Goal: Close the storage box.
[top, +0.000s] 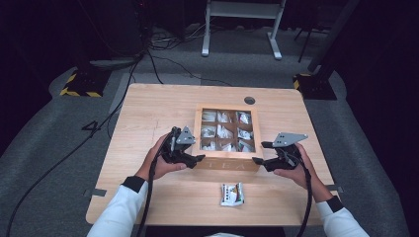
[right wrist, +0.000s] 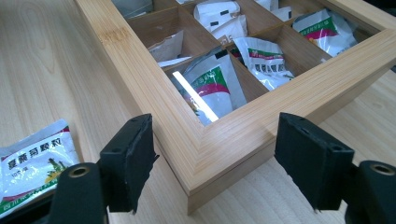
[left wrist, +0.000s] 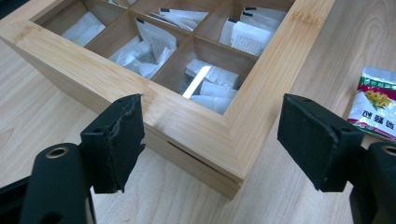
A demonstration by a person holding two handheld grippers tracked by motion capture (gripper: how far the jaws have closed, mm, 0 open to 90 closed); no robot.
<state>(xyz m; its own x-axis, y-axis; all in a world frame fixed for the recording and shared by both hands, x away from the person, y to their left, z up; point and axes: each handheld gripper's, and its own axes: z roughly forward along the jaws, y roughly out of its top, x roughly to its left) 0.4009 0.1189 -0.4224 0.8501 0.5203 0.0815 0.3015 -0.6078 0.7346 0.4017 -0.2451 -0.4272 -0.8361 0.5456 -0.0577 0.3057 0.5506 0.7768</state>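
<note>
At the middle of the bench [top: 148, 108] sits the wooden tea box [top: 227, 163], its lettered front wall facing you and its slightly longer axis running away from you; your left tongs [top: 200, 158] straddle its near left corner, jaws apart; your right tongs [top: 257, 160] straddle the near right corner, jaws apart; a loose sachet [top: 232, 193] lies just before it.

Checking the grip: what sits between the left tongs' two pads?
In the left gripper view, the tea box's near corner sits between the left tongs; the pads aren't pressing it.
</note>
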